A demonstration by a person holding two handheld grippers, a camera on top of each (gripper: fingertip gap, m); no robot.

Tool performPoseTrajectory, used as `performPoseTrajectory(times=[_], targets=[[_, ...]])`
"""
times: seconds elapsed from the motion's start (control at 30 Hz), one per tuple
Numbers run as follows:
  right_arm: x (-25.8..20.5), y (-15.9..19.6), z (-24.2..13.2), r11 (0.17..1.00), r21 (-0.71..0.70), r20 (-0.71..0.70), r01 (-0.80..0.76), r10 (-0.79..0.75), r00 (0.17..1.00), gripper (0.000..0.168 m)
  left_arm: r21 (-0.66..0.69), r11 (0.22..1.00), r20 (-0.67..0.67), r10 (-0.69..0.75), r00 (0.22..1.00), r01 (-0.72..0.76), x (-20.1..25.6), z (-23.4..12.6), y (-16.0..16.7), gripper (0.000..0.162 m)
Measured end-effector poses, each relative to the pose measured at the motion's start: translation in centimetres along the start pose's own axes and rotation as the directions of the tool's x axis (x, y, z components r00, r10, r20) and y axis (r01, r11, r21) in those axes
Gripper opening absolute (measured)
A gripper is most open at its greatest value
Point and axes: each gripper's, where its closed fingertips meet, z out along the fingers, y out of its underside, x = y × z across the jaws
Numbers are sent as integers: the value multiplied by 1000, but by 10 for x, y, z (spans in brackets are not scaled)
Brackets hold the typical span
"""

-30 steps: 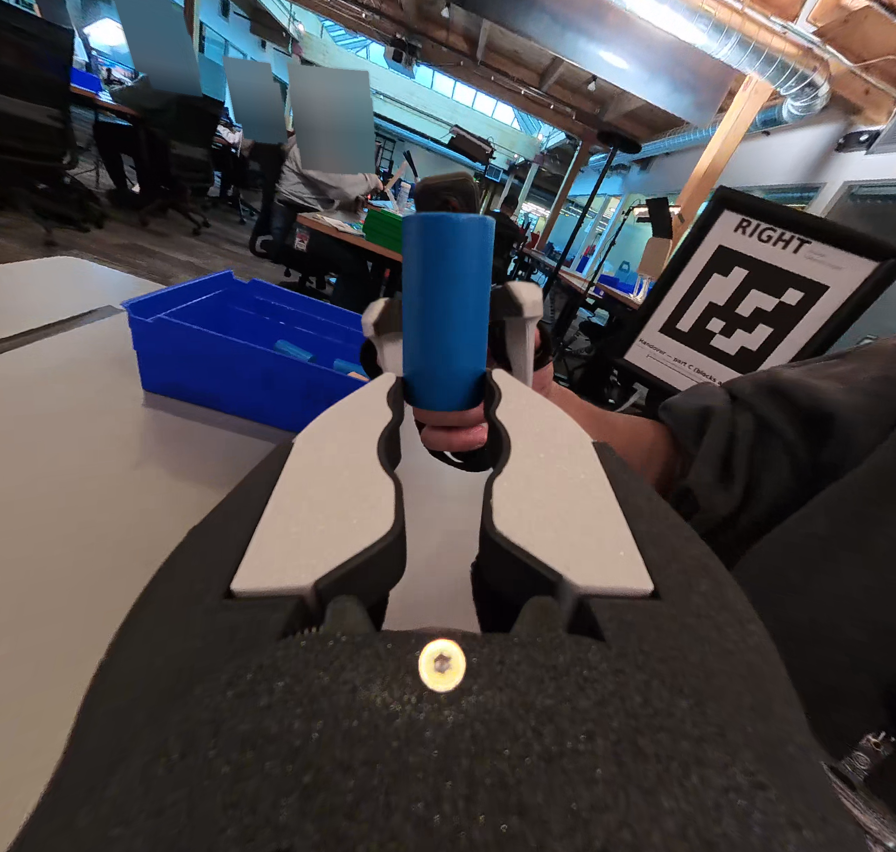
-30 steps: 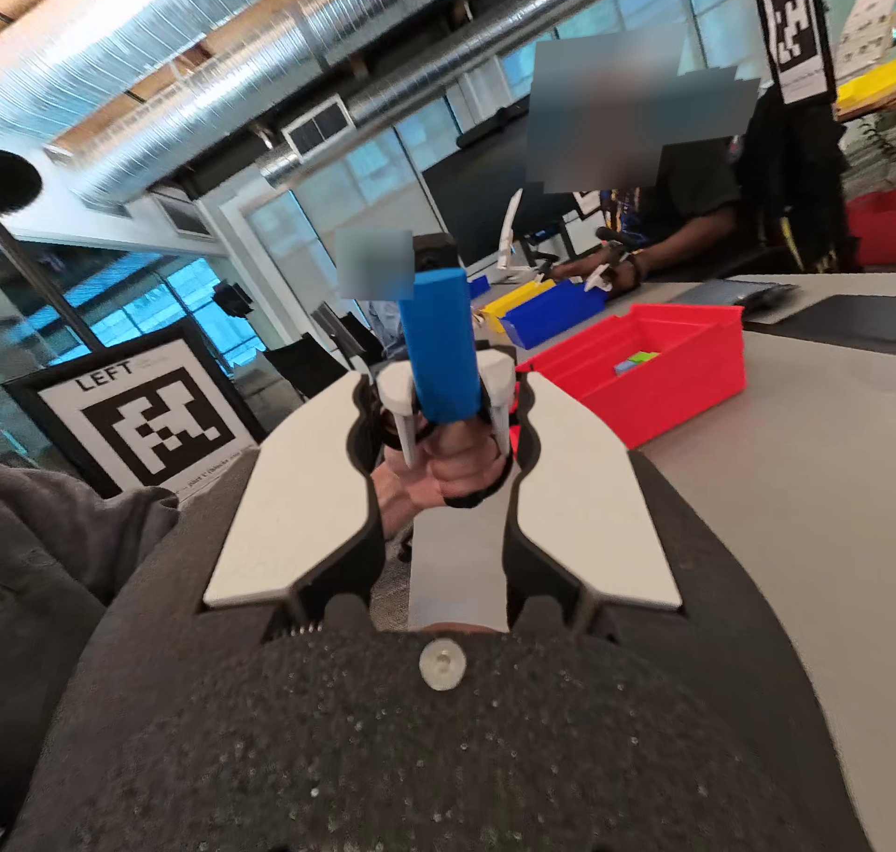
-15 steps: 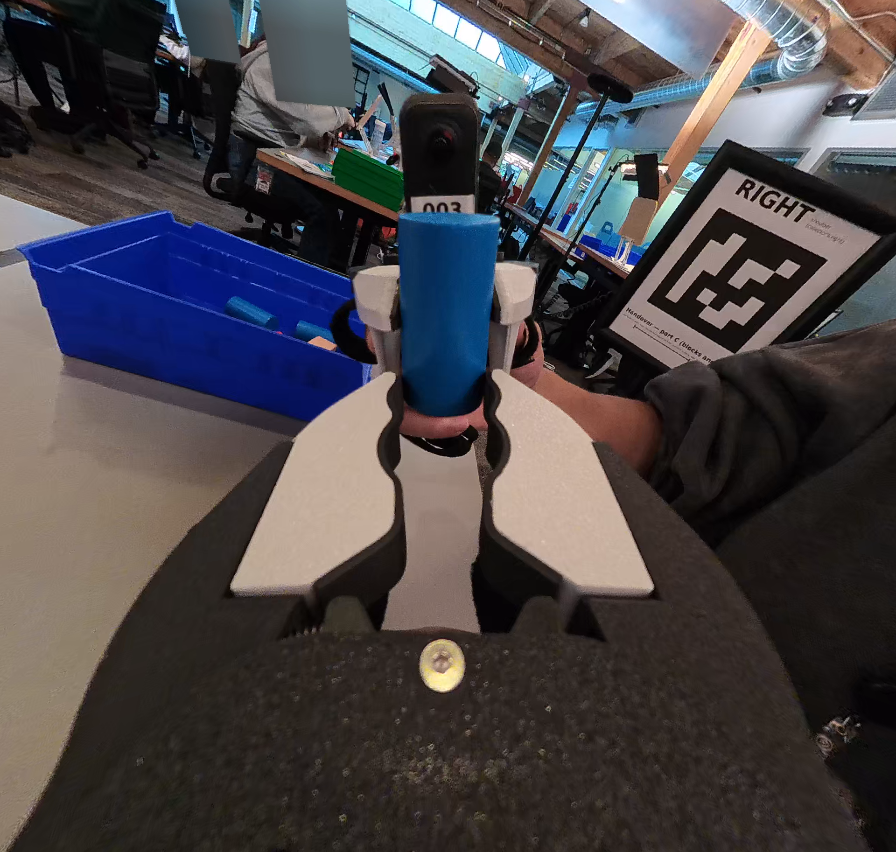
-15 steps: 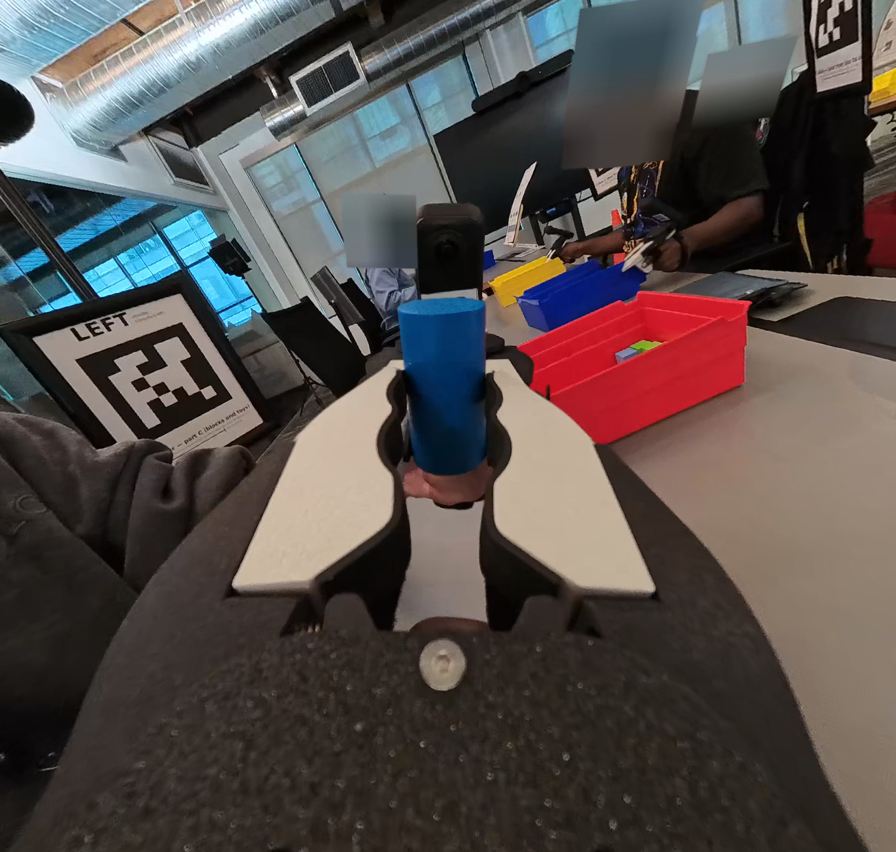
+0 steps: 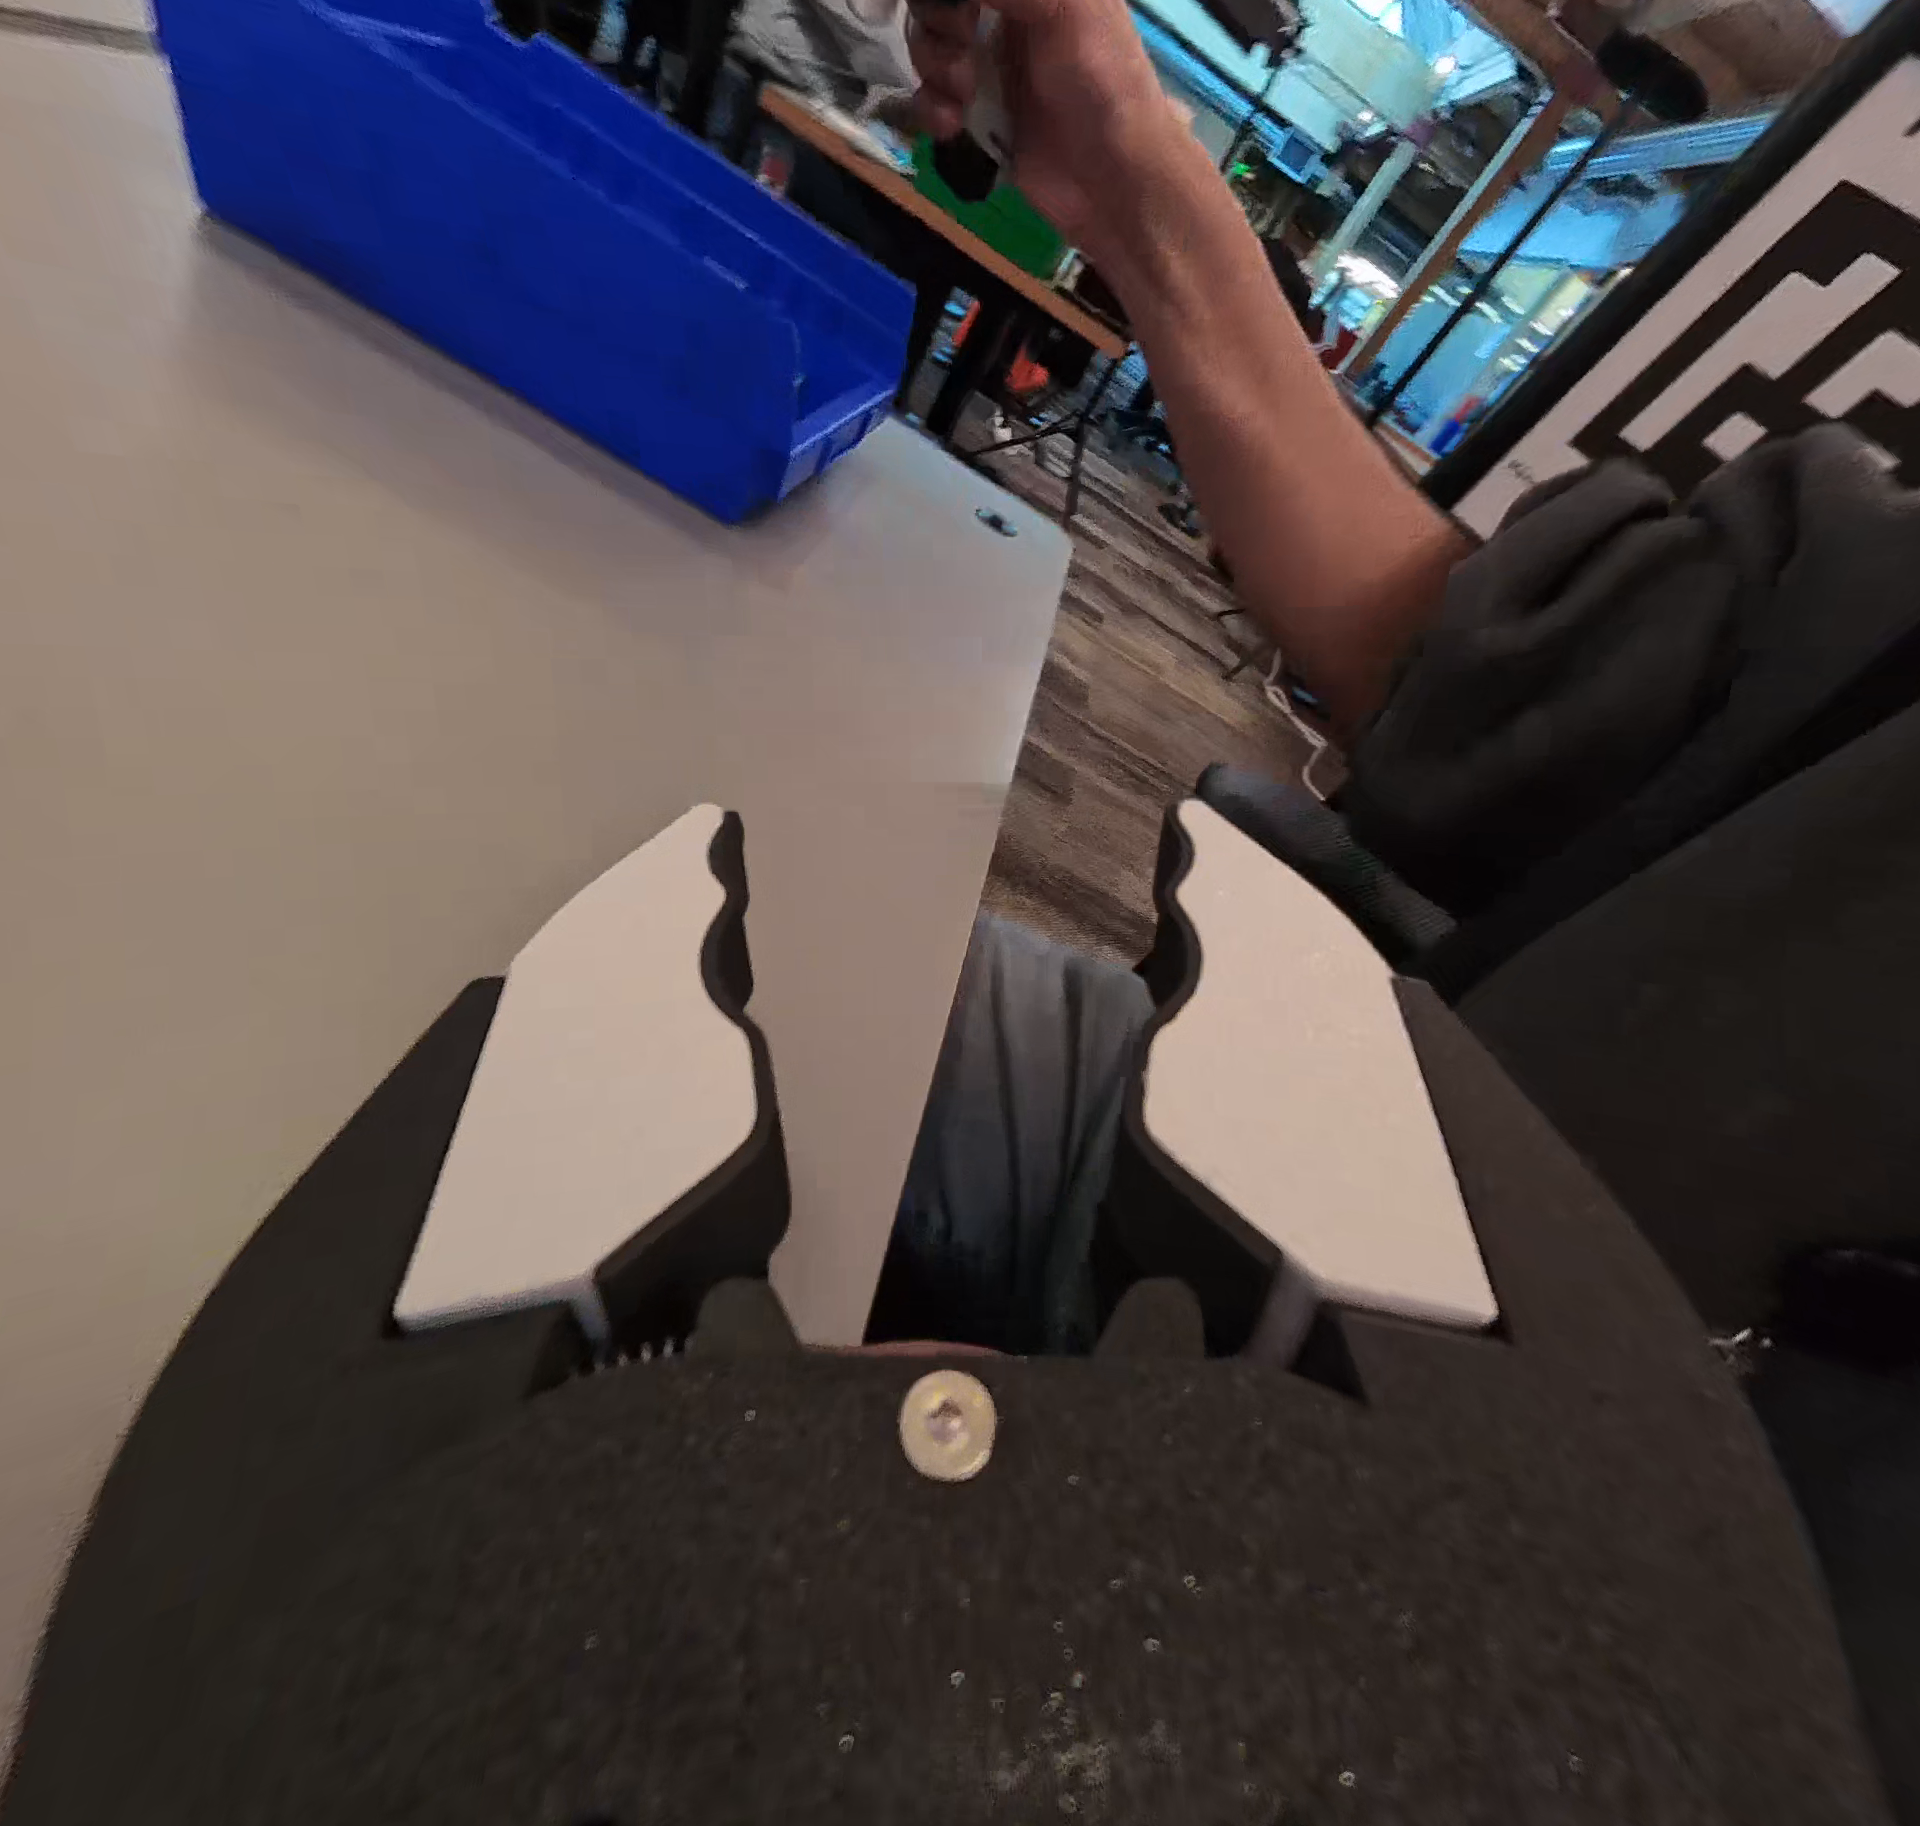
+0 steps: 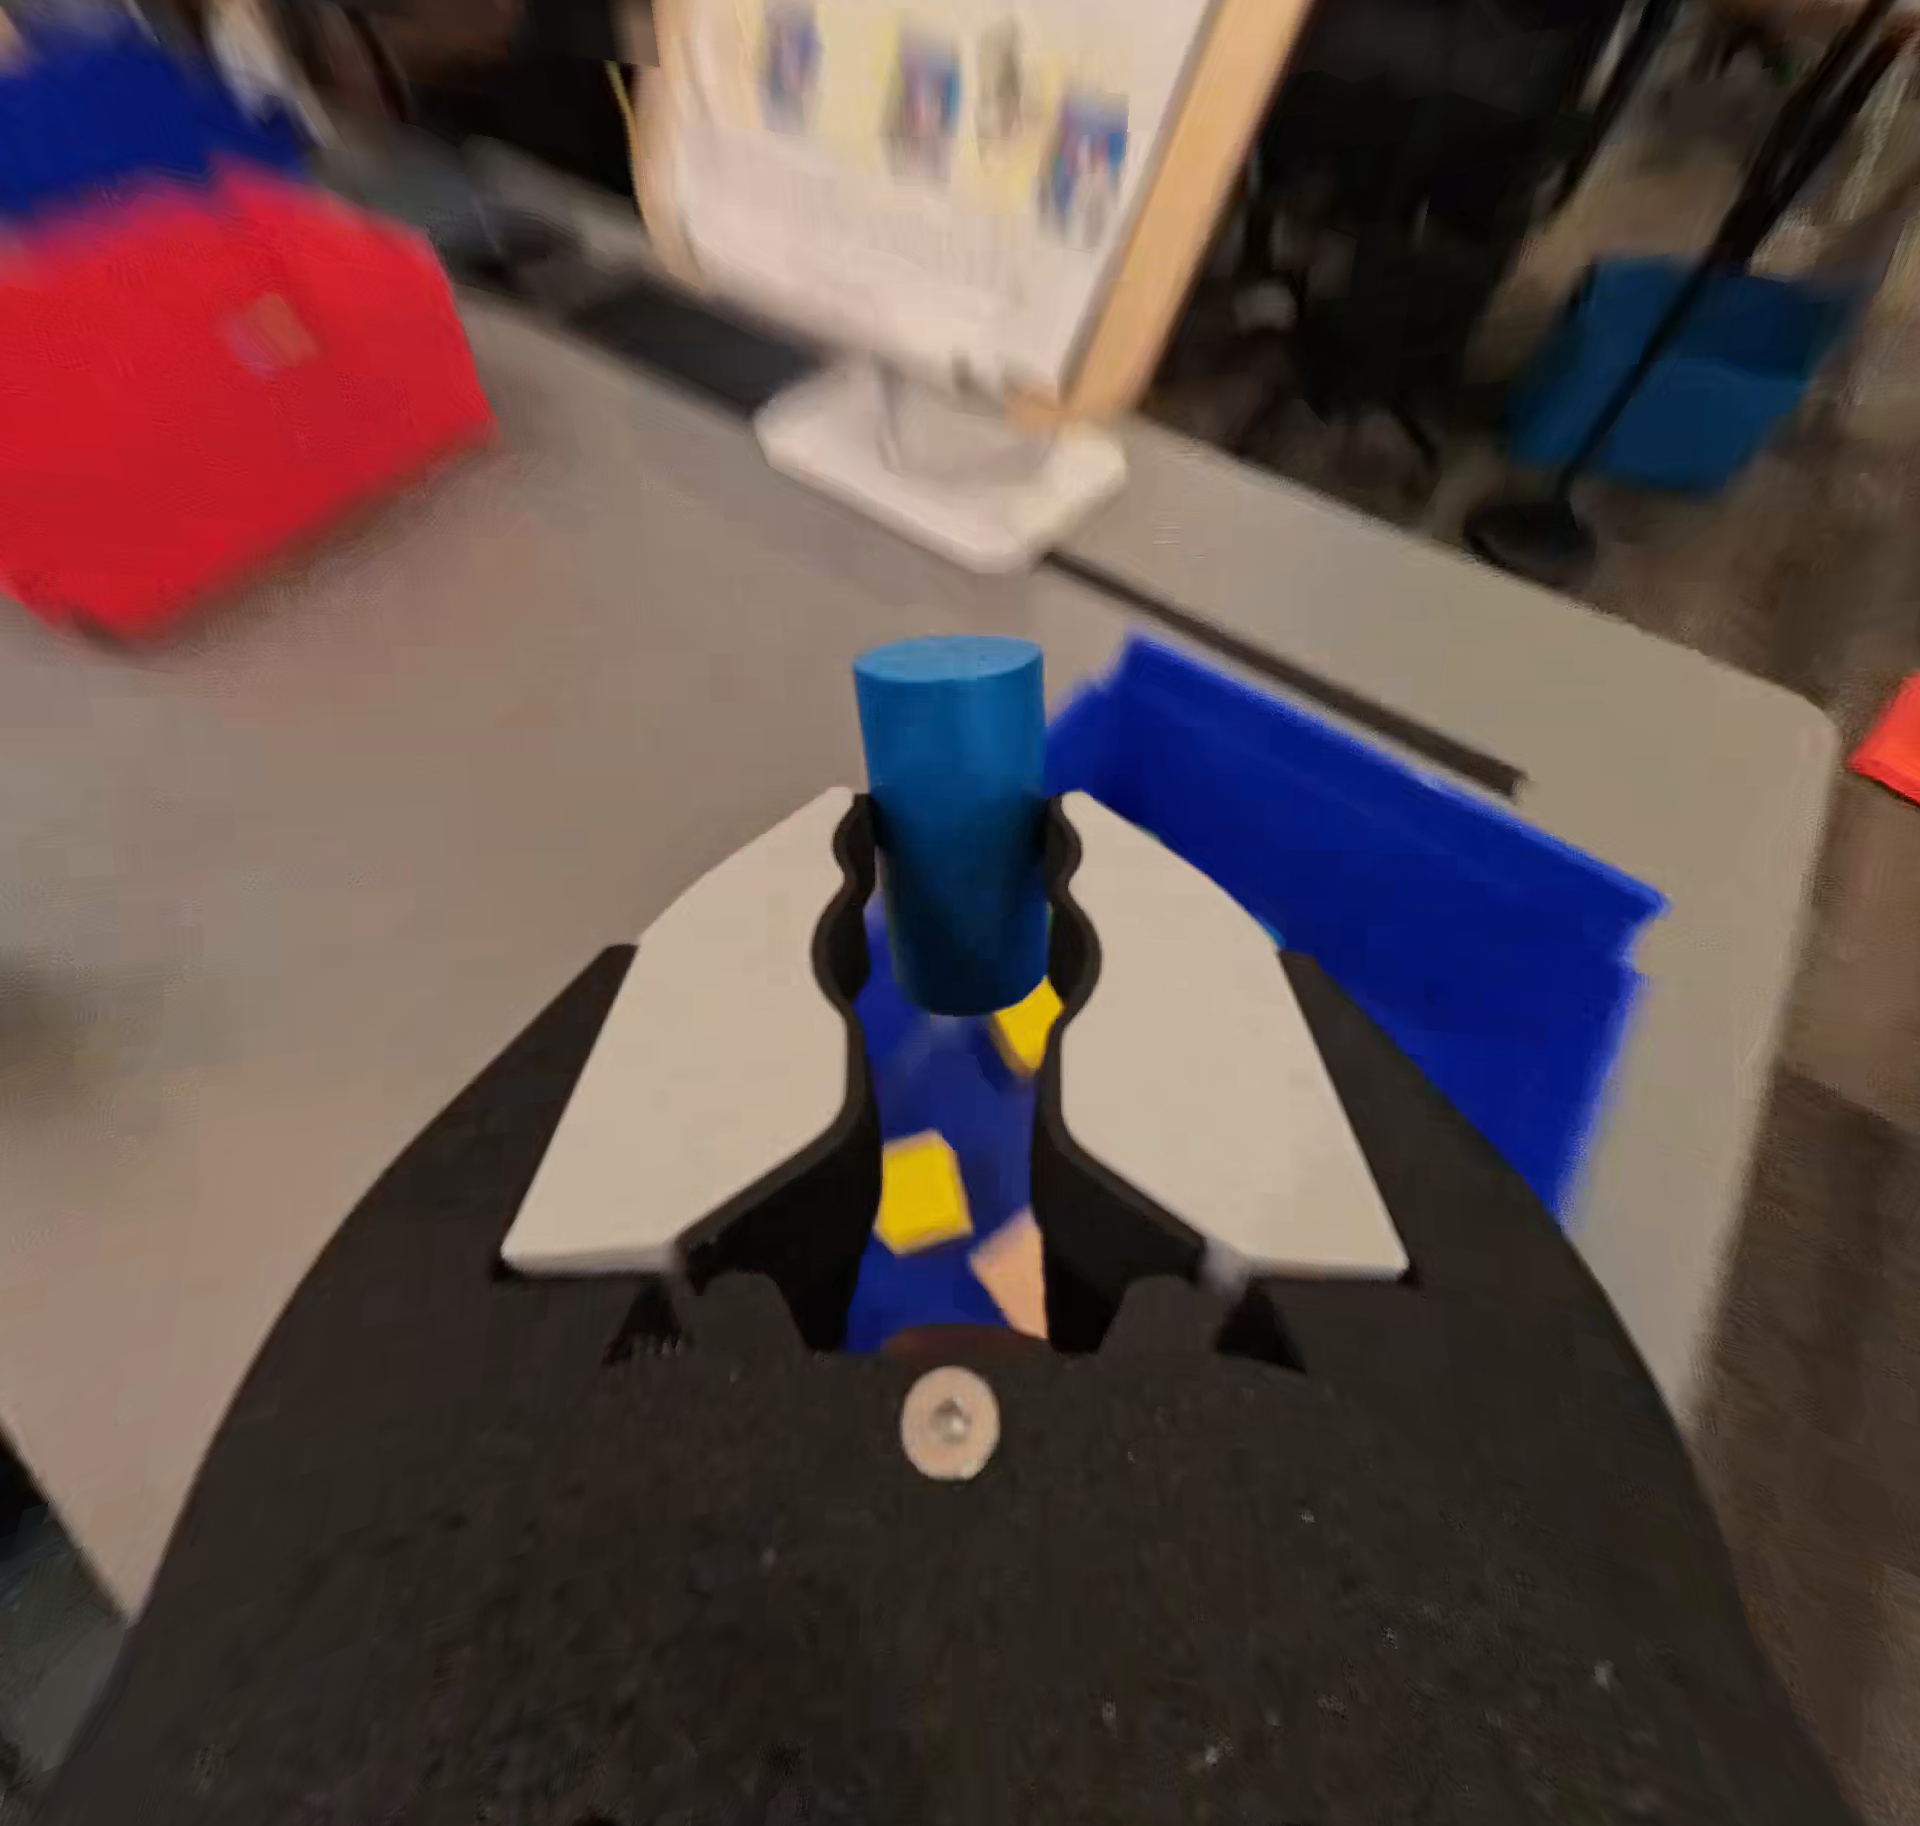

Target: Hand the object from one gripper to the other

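The blue cylinder (image 6: 951, 820) stands upright at frame centre, pinched between the right gripper (image 6: 956, 831) tips above a blue bin (image 6: 1351, 903), likely for dropping. The left gripper (image 5: 951, 903) gapes empty at lower centre, handover apparently done.

Blue cylinder (image 6: 951, 820); red bin (image 6: 208, 405)

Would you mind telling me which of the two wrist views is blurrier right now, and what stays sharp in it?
Right wrist view: heavy motion blur smears the red bin, the standing sign and the blue bin, while the right gripper and the blue cylinder it clamps stay sharp. Left wrist view: mostly crisp; only the raised hand is soft.
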Motion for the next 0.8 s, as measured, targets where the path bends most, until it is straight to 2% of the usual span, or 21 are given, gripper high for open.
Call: performPoseTrajectory(times=[0.07, 0.13, 0.2, 0.3, 0.37, 0.43, 0.6, 0.8], targets=[[18, 50, 19, 971, -216, 41, 103, -97, 994, 31, 6, 1000, 39, -11, 999, 11, -5, -8, 5, 72], [29, 94, 33, 890, -411, 110, 195, -165, 980, 31, 41, 999, 37, -28, 999, 27, -7, -12, -1, 71], [29, 123, 45, 803, -535, 206, 262, -177, 962, 31, 61, 998, 25, -35, 999, 34, -7, -12, -5, 70], [4, 136, 61, 770, -556, 377, 314, -103, 920, 31, 37, 999, 51, -14, 999, 12, -15, -8, 2, 67], [2, 152, 66, 697, -615, 429, 370, -98, 898, 31, 21, 1000, 67, -23, 997, 21, -20, -7, 6, 66], [8, 166, 72, 647, -649, 446, 399, -102, 889, 31, 38, 999, 59, -36, 998, 34, -19, -9, 4, 66], [11, 188, 79, 603, -660, 505, 449, -86, 859, 32, 55, 998, 87, -37, 996, 32, -23, -16, 4, 64], [10, 188, 80, 610, -653, 494, 449, -107, 863, 32, 67, 997, 96, -45, 994, 39, -25, -20, 3, 64]])
